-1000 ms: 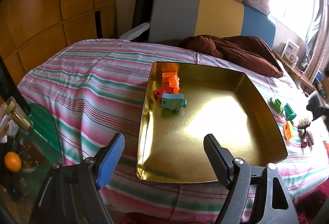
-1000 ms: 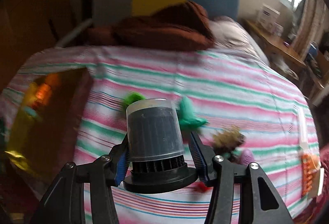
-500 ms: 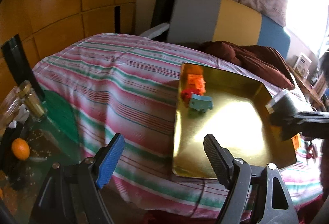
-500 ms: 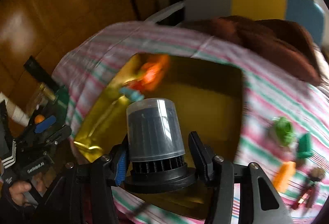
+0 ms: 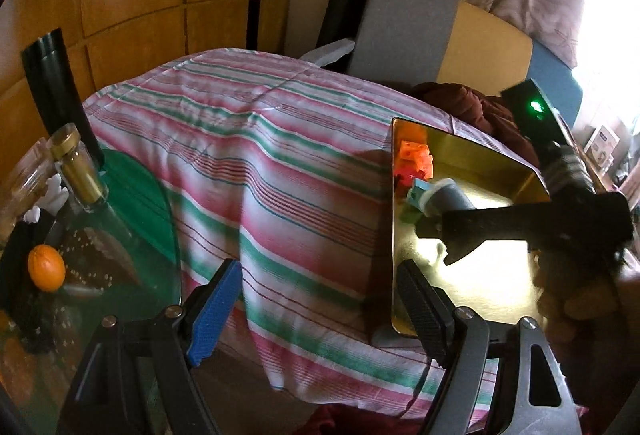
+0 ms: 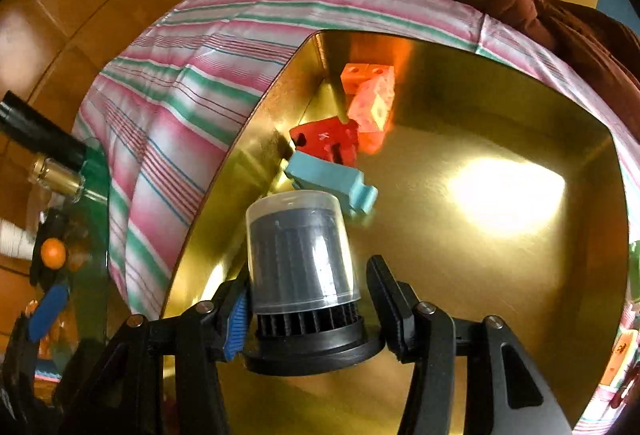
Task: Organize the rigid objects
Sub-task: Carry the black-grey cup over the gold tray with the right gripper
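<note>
Across the striped bedspread (image 5: pixel 248 171) lies the gold tray (image 6: pixel 500 275), its floor bare from three to six o'clock. At eleven o'clock near its rim crowd the orange block (image 6: pixel 366 75), red block (image 6: pixel 326 141) and blue block (image 6: pixel 332 181). Right gripper (image 6: pixel 308 309) clamps the grey canister (image 6: pixel 300 251) above the tray; left gripper (image 5: pixel 320 309) gapes, holding nothing.

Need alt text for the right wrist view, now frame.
The right gripper holds a dark canister with a clear cap above a gold tray on a striped bedspread. Orange, red and light blue blocks sit in the tray's far left corner.
</note>
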### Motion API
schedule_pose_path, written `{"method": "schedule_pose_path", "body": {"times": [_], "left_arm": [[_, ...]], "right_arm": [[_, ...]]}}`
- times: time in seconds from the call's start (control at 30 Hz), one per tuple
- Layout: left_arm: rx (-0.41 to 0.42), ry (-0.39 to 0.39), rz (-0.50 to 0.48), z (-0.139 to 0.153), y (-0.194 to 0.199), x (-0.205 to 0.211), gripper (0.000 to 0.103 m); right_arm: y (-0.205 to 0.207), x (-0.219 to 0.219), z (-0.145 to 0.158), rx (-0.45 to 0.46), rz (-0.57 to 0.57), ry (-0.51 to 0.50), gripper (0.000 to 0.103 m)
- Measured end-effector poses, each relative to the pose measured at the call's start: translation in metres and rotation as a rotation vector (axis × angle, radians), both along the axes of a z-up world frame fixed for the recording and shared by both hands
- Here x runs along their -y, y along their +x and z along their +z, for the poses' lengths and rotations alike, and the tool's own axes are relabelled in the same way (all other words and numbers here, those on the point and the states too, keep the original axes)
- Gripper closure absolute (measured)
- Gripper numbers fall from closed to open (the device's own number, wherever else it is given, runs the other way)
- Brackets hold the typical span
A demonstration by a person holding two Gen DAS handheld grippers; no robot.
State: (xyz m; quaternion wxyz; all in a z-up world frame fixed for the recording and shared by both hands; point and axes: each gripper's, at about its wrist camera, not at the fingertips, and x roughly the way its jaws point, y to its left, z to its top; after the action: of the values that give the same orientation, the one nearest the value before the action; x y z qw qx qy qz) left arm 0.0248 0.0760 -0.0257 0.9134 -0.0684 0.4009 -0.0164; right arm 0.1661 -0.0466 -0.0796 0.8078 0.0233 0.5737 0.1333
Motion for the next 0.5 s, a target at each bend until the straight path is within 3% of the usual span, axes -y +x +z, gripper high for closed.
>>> {"method": "schedule_pose_path", "body": {"times": [0.37, 0.5], "left_arm": [[-0.009, -0.019, 0.007, -0.003, 0.001, -0.003, 0.023], [-0.001, -0.014, 0.013, -0.001, 0.0, -0.004, 0.023]], "right_arm": [[0.013, -0.009, -0.009, -0.075, -0.041, 0.123, 0.048], [0.002, 0.0, 0.003, -0.025, -0.04, 0.141, 0.048]]}}
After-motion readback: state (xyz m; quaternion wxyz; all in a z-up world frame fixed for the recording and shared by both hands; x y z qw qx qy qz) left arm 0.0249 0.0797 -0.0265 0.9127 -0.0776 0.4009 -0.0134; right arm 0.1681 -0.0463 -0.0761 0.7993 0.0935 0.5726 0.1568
